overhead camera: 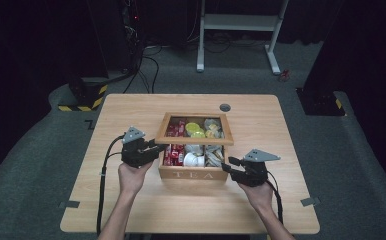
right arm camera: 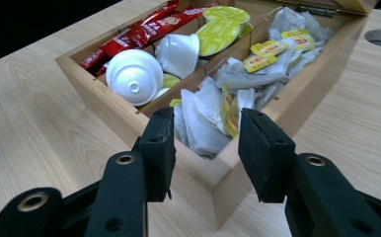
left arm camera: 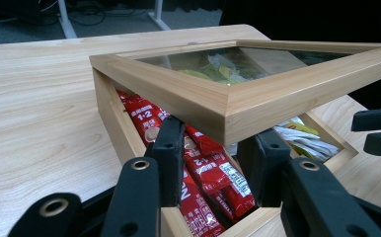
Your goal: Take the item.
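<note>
A dark room with cables on a grey floor and a white frame at the far side surrounds a light wooden table (overhead camera: 131,210). Near the middle of the table stands a wooden tea box (overhead camera: 193,174) with "TEA" on its near wall. Its glass-paned lid (overhead camera: 194,141) is lifted and tilted, hinged at the far side.

The left hand-held gripper (overhead camera: 157,148) sits at the box's left side, and in the left gripper view its jaws are pinched on the near corner of the lid frame (left arm camera: 228,111), holding the lid raised above the red sachets (left arm camera: 203,173) in the left compartment.

The right hand-held gripper (overhead camera: 229,163) hovers at the near right corner of the box. In the right gripper view its jaws straddle that corner with nothing pinched between them; they read as drawn in as far as they go. Beyond them lie white tea bags (right arm camera: 203,116) in the right compartment, white capsules (right arm camera: 134,76) in the middle one, and yellow-green capsules (right arm camera: 218,34) farther off.
</note>
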The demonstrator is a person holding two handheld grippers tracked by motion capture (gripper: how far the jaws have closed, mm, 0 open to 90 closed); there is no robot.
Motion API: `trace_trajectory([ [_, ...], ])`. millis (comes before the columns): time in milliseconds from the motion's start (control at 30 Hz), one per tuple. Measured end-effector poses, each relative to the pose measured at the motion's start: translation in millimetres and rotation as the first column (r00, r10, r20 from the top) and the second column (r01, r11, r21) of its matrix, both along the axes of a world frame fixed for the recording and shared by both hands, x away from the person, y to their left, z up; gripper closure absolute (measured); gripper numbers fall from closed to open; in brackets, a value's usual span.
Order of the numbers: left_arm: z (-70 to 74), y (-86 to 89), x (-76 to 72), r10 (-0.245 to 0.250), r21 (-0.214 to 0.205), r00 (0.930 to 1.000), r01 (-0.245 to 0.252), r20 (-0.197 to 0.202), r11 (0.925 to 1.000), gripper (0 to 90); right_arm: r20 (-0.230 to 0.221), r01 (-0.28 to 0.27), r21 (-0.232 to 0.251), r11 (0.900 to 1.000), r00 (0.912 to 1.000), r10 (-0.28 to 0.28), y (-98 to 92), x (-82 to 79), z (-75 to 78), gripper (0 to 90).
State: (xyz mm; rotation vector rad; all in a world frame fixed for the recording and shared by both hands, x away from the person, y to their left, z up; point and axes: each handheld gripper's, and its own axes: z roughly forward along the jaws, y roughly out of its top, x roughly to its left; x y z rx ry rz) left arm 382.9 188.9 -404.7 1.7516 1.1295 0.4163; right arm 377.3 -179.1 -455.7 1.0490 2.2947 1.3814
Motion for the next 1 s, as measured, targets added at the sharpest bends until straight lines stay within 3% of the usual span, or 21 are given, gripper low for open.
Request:
trace_trajectory([
  [1000, 9.4, -0.7, 7.4, 0.008, -0.004, 1.0000, -0.008, 0.001, 1.0000, 63.2, 0.002, -0.083, -0.016, 0.9964, 0.9965, 0.083, 49.1, 12.5, 2.3, 55.1],
])
